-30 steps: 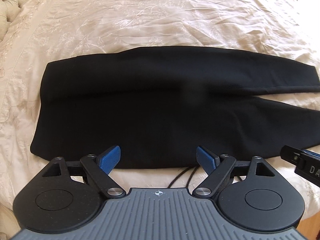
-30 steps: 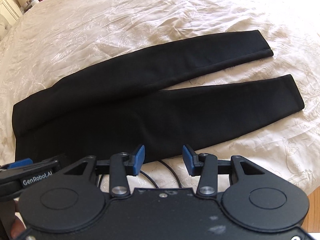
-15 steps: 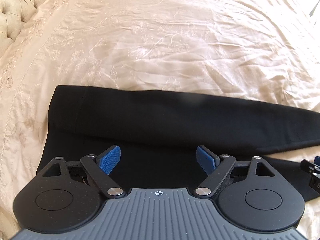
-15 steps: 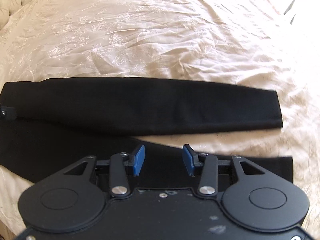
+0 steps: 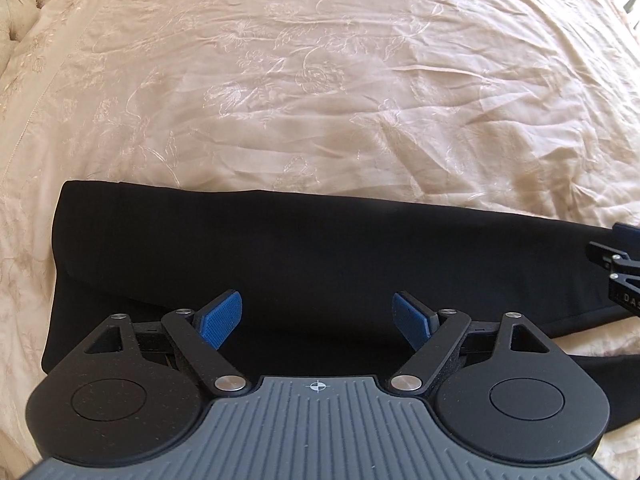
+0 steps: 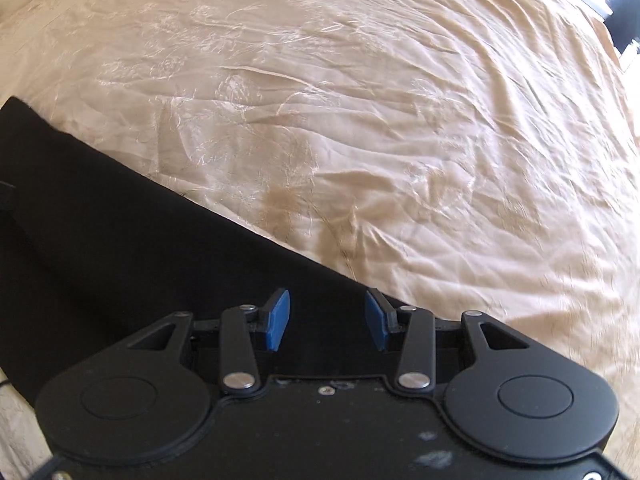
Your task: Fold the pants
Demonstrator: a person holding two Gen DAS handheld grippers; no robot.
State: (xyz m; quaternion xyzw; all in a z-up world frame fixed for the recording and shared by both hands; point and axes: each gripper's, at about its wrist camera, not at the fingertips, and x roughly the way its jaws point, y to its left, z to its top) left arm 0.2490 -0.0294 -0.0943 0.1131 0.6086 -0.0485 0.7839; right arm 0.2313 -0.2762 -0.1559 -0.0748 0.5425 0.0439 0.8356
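Black pants, thin grab risk

Black pants (image 5: pixel 320 256) lie flat on cream bedspread (image 5: pixel 320 80). We hold left gripper (image 5: pixel 318 320) spread wide, right gripper (image 6: pixel 326 320) half spread, both empty above fabric; pinching one layer only could skew the fold

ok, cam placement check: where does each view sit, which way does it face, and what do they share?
Left wrist: on the left gripper, angled steeply down over the waist end of the black pants on the cream bedspread; its own open blue pads show, plus part of the right gripper at the right edge.
Right wrist: on the right gripper, angled down over a pant leg; its own open pads show.
Shared: the pants and the bedspread.
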